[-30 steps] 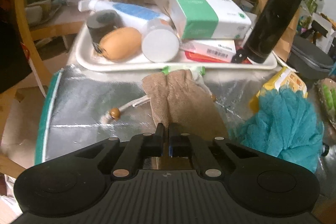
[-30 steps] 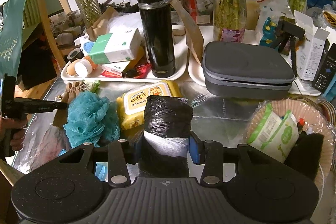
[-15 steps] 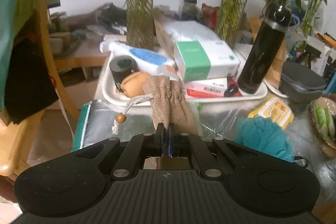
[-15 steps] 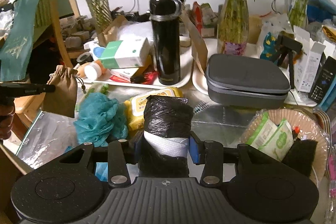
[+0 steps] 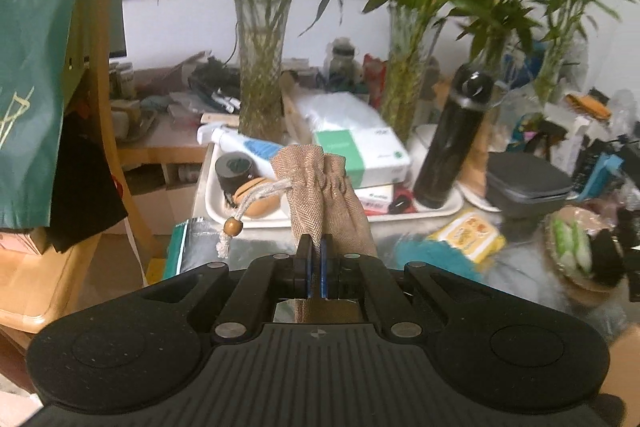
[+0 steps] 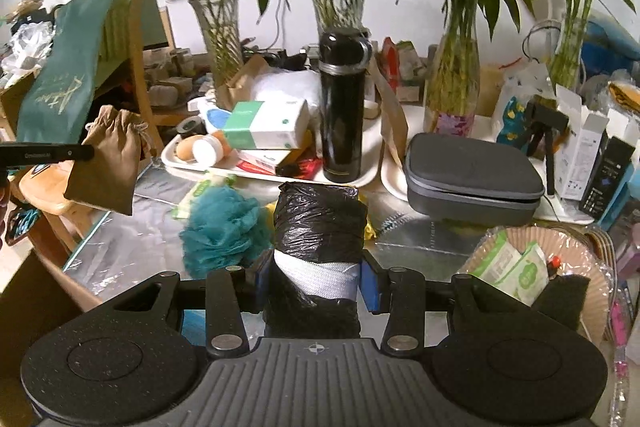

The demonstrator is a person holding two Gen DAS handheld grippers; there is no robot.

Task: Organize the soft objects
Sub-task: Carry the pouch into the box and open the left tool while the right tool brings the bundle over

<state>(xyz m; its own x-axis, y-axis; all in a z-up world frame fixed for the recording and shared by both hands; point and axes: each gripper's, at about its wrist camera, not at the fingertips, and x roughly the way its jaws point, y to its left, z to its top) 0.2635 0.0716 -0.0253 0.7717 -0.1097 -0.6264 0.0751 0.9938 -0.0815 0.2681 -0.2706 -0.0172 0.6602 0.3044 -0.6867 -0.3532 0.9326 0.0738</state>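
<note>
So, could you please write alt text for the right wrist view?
The right gripper clamps a black plastic bag roll above a cluttered silver-covered table. At far left the left gripper holds a tan drawstring pouch in the air; a teal bath pouf lies between.

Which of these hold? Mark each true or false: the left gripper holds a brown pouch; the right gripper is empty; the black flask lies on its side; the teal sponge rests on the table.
1. The left gripper holds a brown pouch. True.
2. The right gripper is empty. False: it grips a black bag roll.
3. The black flask lies on its side. False: it stands upright on a white tray.
4. The teal sponge rests on the table. True.
</note>
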